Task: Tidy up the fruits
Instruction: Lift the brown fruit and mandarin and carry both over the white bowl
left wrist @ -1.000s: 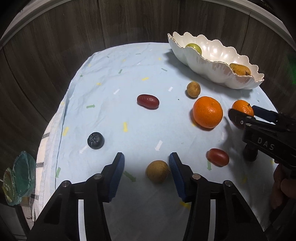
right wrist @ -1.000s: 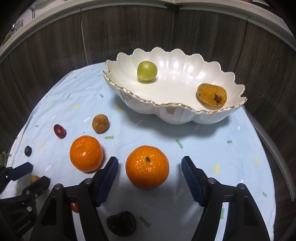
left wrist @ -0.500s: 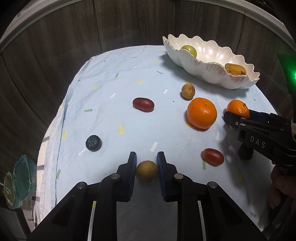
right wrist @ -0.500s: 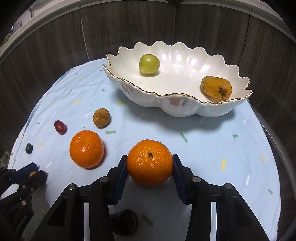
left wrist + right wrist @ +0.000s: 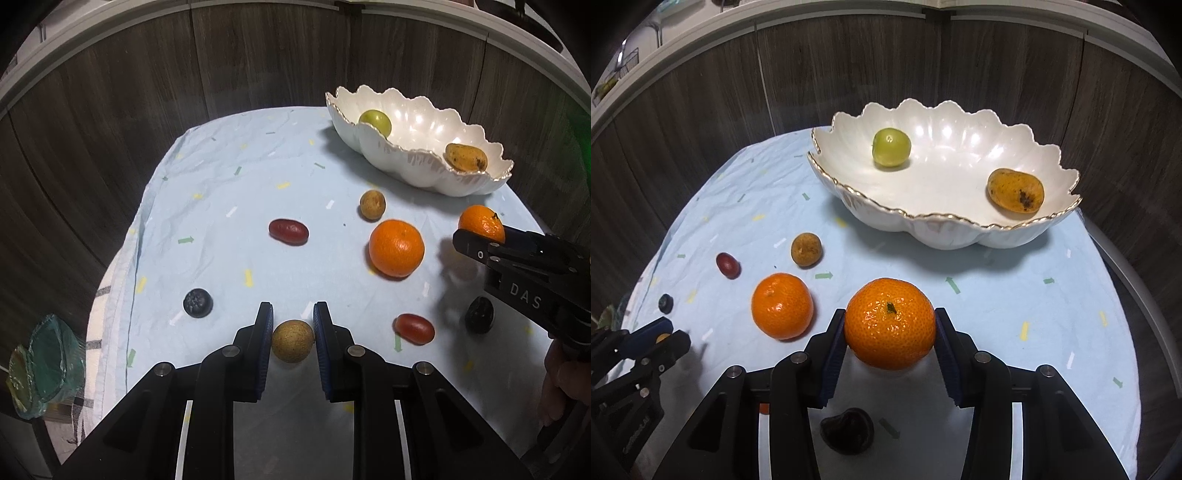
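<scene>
My left gripper (image 5: 293, 343) is shut on a small round tan fruit (image 5: 293, 346) and holds it above the pale blue cloth. My right gripper (image 5: 890, 325) is shut on an orange mandarin (image 5: 890, 323), lifted off the cloth; it also shows in the left wrist view (image 5: 480, 225). The white scalloped bowl (image 5: 923, 225) at the back holds a green fruit (image 5: 891, 147) and a yellow spotted fruit (image 5: 1015, 190). On the cloth lie a second mandarin (image 5: 396, 248), another tan fruit (image 5: 372, 205), two red oval fruits (image 5: 288, 231) (image 5: 414, 328), a dark blue berry (image 5: 197, 302) and a dark fruit (image 5: 847, 430).
The round table's cloth (image 5: 229, 184) ends at a dark wooden wall behind. A green glass object (image 5: 44, 365) sits off the table's left edge. The right gripper body (image 5: 532, 280) reaches in from the right of the left wrist view.
Both grippers closed: the left on the tan fruit, the right on the mandarin. Both have since risen, lifting their fruit off the cloth.
</scene>
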The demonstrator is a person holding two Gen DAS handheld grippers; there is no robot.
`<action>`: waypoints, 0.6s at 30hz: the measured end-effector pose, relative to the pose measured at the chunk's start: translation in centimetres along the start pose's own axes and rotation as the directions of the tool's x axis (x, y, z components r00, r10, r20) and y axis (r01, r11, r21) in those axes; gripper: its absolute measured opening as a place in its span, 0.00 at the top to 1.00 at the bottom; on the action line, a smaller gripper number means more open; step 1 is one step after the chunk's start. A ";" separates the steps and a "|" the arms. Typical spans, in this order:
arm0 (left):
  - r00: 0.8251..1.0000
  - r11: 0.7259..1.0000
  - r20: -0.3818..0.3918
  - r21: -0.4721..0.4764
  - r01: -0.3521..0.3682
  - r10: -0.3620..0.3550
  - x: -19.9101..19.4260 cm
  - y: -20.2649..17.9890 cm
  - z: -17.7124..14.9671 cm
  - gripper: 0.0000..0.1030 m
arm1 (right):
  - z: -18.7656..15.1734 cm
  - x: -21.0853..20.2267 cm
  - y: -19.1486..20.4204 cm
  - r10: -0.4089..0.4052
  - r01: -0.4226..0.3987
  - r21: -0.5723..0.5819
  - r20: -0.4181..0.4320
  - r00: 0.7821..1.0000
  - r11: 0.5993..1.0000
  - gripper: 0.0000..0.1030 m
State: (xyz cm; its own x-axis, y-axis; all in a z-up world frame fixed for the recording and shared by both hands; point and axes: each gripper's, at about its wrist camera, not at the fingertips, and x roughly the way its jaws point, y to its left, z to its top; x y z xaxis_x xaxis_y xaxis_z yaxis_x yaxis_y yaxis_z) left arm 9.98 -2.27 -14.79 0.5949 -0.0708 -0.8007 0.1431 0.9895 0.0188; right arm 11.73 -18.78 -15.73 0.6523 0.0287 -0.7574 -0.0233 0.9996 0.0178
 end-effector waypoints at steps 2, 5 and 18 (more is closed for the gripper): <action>1.000 1.000 0.009 -0.001 -0.001 0.001 -0.3 -0.1 0.3 0.78 | 0.2 -0.4 -0.1 -0.001 0.001 0.002 0.006 1.000 1.000 0.55; 1.000 1.000 0.022 0.002 0.003 -0.003 -0.8 -0.3 0.8 0.78 | 0.5 -1.1 -0.4 -0.002 0.002 0.007 0.018 1.000 1.000 0.55; 0.998 1.000 0.069 0.019 0.014 -0.015 -2.3 -1.1 2.9 0.78 | 1.9 -3.4 -1.4 -0.017 0.015 0.035 0.068 0.998 0.999 0.55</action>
State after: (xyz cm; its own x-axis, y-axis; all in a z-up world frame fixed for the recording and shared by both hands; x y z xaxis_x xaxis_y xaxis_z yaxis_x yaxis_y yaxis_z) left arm 10.71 -3.57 -11.22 0.6455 -0.0946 -0.7579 0.1668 0.9858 0.0191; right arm 10.97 -20.30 -11.90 0.7024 0.0122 -0.7117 0.0124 0.9995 0.0294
